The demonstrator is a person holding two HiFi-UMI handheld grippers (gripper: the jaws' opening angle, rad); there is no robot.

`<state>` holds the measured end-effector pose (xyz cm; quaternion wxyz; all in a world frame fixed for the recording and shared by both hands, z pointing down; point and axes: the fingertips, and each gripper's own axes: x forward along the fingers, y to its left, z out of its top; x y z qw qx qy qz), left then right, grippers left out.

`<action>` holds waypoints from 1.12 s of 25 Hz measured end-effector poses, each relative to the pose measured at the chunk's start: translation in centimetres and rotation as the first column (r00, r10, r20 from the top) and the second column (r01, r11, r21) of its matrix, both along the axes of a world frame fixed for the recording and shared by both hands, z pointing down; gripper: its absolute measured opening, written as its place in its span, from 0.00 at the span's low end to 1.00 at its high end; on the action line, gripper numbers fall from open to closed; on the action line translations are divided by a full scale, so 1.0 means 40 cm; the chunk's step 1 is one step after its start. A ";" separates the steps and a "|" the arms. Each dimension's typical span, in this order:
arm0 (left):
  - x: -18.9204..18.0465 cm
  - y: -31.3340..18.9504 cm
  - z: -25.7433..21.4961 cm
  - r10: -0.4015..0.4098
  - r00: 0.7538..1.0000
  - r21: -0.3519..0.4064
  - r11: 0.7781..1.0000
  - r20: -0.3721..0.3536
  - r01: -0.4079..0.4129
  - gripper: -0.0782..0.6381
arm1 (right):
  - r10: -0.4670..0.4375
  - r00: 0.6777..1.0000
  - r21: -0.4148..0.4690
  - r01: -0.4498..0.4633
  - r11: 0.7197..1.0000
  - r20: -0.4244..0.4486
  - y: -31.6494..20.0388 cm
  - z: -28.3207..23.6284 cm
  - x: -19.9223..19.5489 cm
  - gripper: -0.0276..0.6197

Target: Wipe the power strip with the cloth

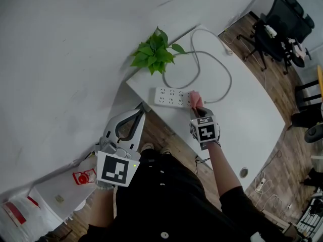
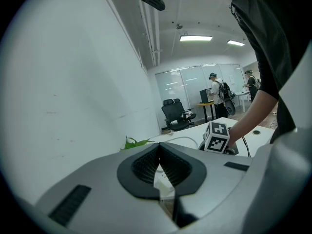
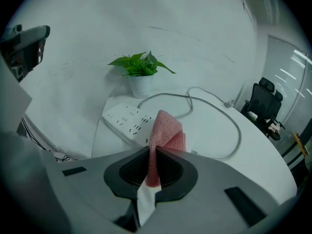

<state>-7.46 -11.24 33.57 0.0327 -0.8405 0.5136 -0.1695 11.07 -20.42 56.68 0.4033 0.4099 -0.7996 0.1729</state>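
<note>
A white power strip (image 1: 173,97) (image 3: 128,121) lies near the white table's left corner, its grey cord (image 1: 222,77) looping behind it. My right gripper (image 1: 197,106) (image 3: 152,152) is shut on a pink cloth (image 3: 165,133) (image 1: 195,100), which hangs over the strip's right end. My left gripper (image 1: 135,116) (image 2: 158,167) is held low off the table's left edge, jaws closed together with nothing between them.
A potted green plant (image 1: 155,50) (image 3: 139,69) stands at the table's back left corner against the white wall. The white table (image 1: 252,120) extends right. Black office chairs (image 1: 282,24) stand further back on the wooden floor. People stand far off in the left gripper view.
</note>
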 end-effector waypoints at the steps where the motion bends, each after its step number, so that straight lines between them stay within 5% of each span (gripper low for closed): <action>1: -0.004 0.003 0.001 -0.006 1.000 -0.001 1.000 0.000 0.006 0.13 | -0.009 1.000 0.000 0.009 1.000 -0.002 0.001 0.002 -0.006 0.12; 28: -0.102 0.064 0.014 -0.165 0.986 -0.020 0.986 0.004 0.165 0.13 | -0.269 0.962 -0.006 0.269 0.963 0.044 0.024 0.006 -0.282 0.12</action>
